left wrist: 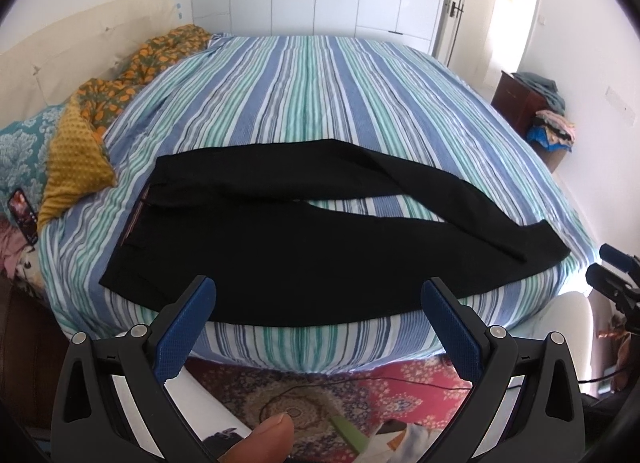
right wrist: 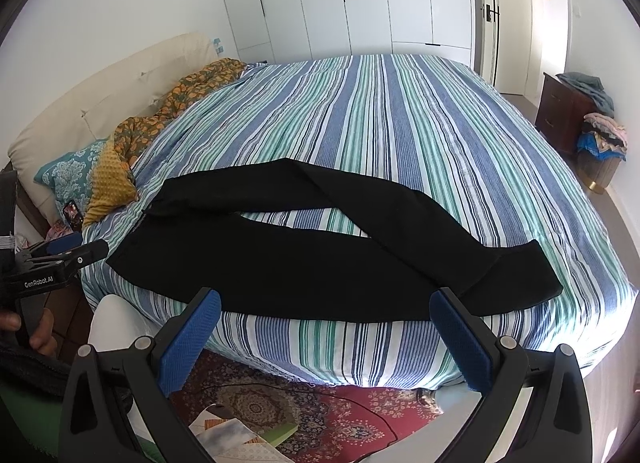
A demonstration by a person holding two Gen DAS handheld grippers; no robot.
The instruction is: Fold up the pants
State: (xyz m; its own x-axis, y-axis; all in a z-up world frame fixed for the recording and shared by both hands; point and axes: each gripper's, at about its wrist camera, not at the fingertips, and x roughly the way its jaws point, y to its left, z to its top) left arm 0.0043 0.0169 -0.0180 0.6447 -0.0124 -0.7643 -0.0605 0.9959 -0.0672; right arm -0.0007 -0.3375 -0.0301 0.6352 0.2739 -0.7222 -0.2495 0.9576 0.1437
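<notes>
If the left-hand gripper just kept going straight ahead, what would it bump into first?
Probably the black pants spread on the striped bed; the open left gripper points at their near edge, though depth is hard to judge.

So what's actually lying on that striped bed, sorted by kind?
Black pants: 1
Cushions and pillows by the headboard (mustard, teal patterned): 2
Orange floral blanket: 1
Phone: 1
Total: 5

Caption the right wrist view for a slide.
Open right tool above black pants spread flat on a striped bed, legs apart.
</notes>
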